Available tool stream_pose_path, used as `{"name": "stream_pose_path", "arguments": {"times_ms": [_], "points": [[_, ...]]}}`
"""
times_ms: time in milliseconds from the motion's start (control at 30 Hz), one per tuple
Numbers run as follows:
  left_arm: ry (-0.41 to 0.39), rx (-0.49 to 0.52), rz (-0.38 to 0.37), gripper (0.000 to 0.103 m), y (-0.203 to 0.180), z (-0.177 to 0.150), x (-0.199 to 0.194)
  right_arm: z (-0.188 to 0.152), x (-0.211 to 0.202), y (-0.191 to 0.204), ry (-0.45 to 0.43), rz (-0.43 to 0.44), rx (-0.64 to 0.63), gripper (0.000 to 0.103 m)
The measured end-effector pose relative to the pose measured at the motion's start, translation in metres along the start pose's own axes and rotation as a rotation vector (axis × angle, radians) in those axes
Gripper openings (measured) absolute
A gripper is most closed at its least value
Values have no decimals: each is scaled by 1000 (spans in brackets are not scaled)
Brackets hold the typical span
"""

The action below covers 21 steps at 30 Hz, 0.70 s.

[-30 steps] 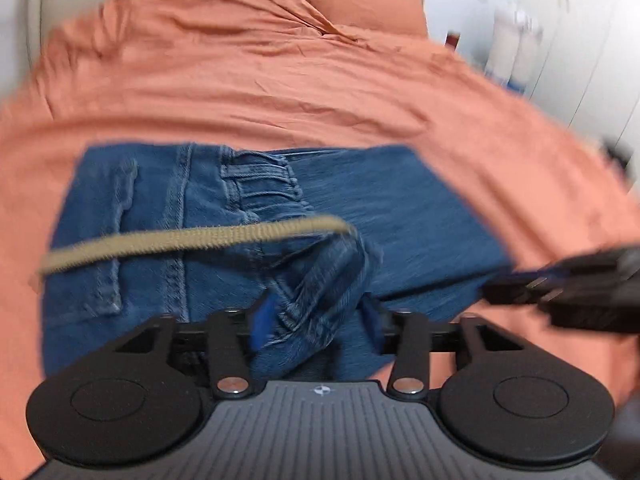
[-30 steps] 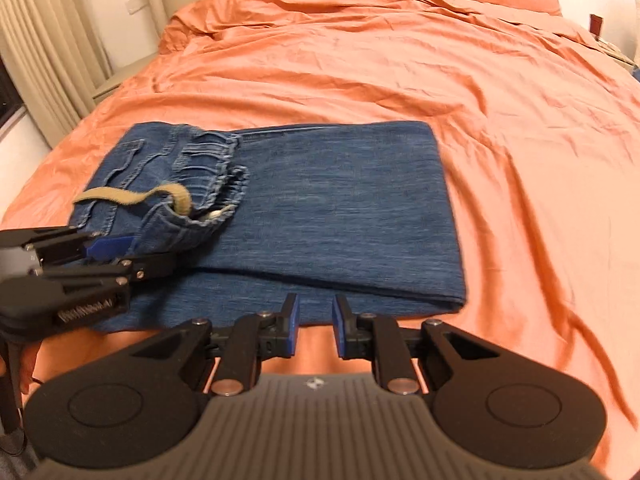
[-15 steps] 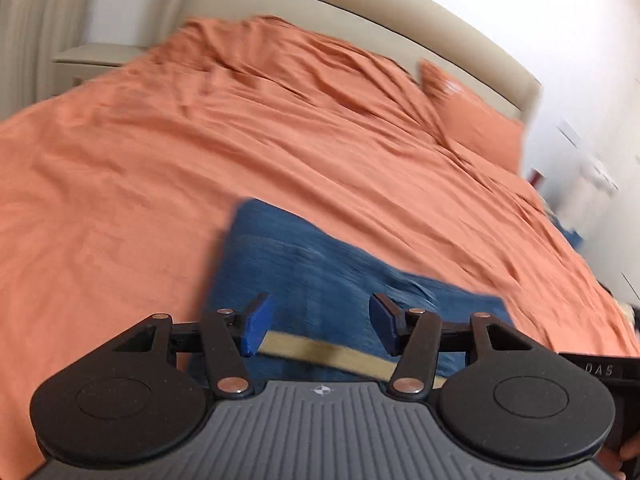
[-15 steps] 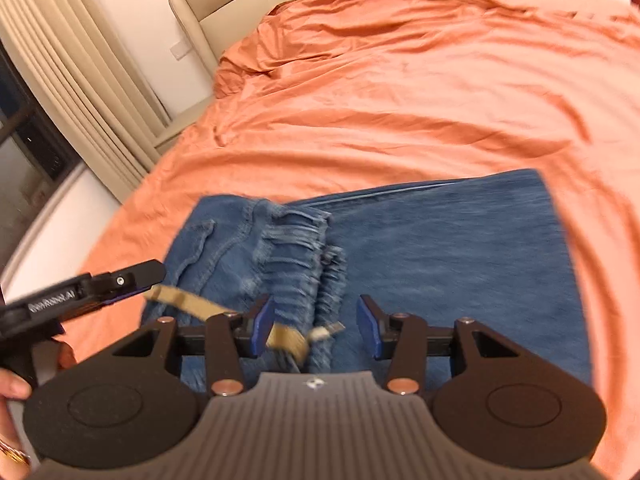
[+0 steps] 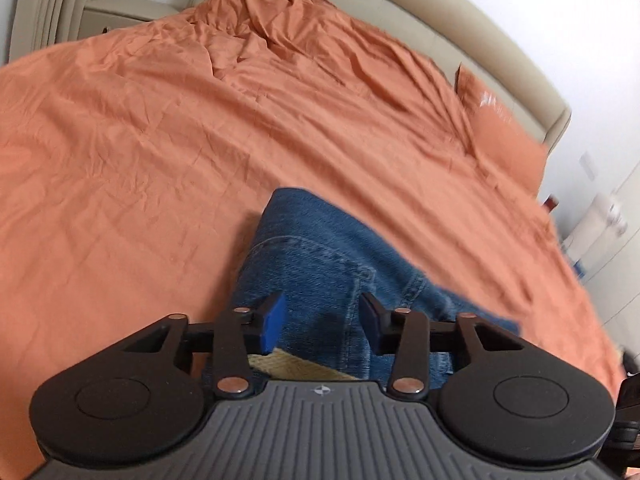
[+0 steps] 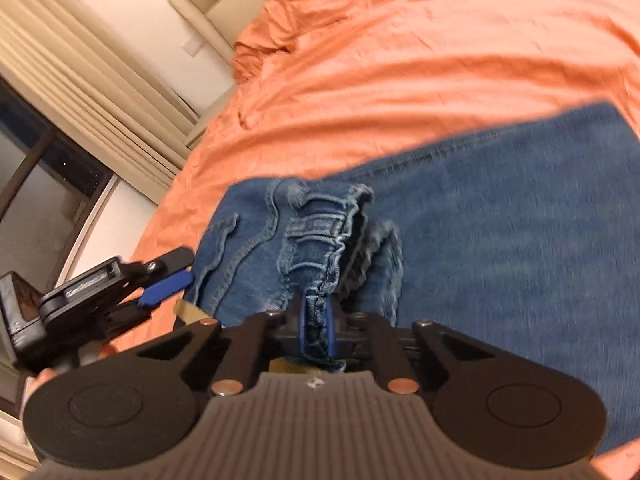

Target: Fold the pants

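Now right gripper (image 6: 316, 330) pinches the jeans' (image 6: 500, 216) bunched waistband (image 6: 320, 240).

**What the two wrist views leave unclear**

The near end of the jeans (image 5: 320, 264) drops out of sight behind the left gripper (image 5: 320, 318), and so does most of the tan belt (image 5: 298, 366); only a short strip shows under it. In the right wrist view the denim's far right side is smeared by motion blur and runs off the frame. The pinched waistband (image 6: 316, 320) vanishes between the closing pads of the right gripper (image 6: 316, 334), so how deep it sits cannot be told. The hand (image 6: 44, 378) holding the other gripper shows only as a sliver. Things by the far wall (image 5: 600, 216) are too blurred to name.
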State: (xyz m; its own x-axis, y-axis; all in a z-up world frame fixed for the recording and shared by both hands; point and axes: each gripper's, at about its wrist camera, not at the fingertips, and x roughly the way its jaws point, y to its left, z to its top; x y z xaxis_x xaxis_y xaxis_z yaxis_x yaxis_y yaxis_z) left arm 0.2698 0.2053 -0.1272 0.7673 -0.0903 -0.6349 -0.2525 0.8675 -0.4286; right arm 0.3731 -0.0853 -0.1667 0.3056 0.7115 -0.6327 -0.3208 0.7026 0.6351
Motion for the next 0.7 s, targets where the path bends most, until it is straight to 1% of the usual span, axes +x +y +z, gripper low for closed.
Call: {"name": "stream_pose_path", "arguments": {"times_ms": [33, 133, 200, 233, 267, 333, 367, 467, 500, 533, 567, 633, 667, 700], "points": [[7, 13, 11, 48, -2, -2, 2, -4, 5, -4, 9, -13, 1, 5], [10, 49, 42, 48, -7, -5, 4, -5, 12, -13, 19, 1, 48, 6], [10, 37, 43, 48, -6, -6, 3, 1, 9, -14, 18, 20, 77, 15], [9, 26, 38, 48, -5, -6, 2, 4, 8, -14, 7, 32, 89, 21], [8, 15, 32, 48, -4, -6, 2, 8, 8, -15, -2, 40, 103, 35], [7, 4, 28, 48, -2, -5, 2, 17, 12, -18, -5, 66, 139, 49], [6, 2, 25, 48, -1, -5, 1, 22, 16, -20, 1, 76, 158, 49], [-2, -2, 15, 48, 0, -4, 0, 32, 34, -30, 28, 92, 235, 49], [-5, -11, 5, 48, 1, -3, -1, 34, 40, -33, 36, 105, 261, 49], [-6, -22, -5, 48, 4, -2, -1, 35, 44, -34, 42, 112, 285, 46], [-8, -35, -16, 48, 6, -1, -2, 36, 45, -35, 48, 111, 302, 36], [-17, -65, -37, 48, 13, 2, -4, 39, 44, -30, 50, 85, 287, 22], [-25, -78, -46, 48, 16, 4, -6, 42, 40, -25, 45, 75, 259, 16], [-39, -90, -54, 47, 19, 6, -9, 44, 34, -19, 40, 62, 220, 14]]}}
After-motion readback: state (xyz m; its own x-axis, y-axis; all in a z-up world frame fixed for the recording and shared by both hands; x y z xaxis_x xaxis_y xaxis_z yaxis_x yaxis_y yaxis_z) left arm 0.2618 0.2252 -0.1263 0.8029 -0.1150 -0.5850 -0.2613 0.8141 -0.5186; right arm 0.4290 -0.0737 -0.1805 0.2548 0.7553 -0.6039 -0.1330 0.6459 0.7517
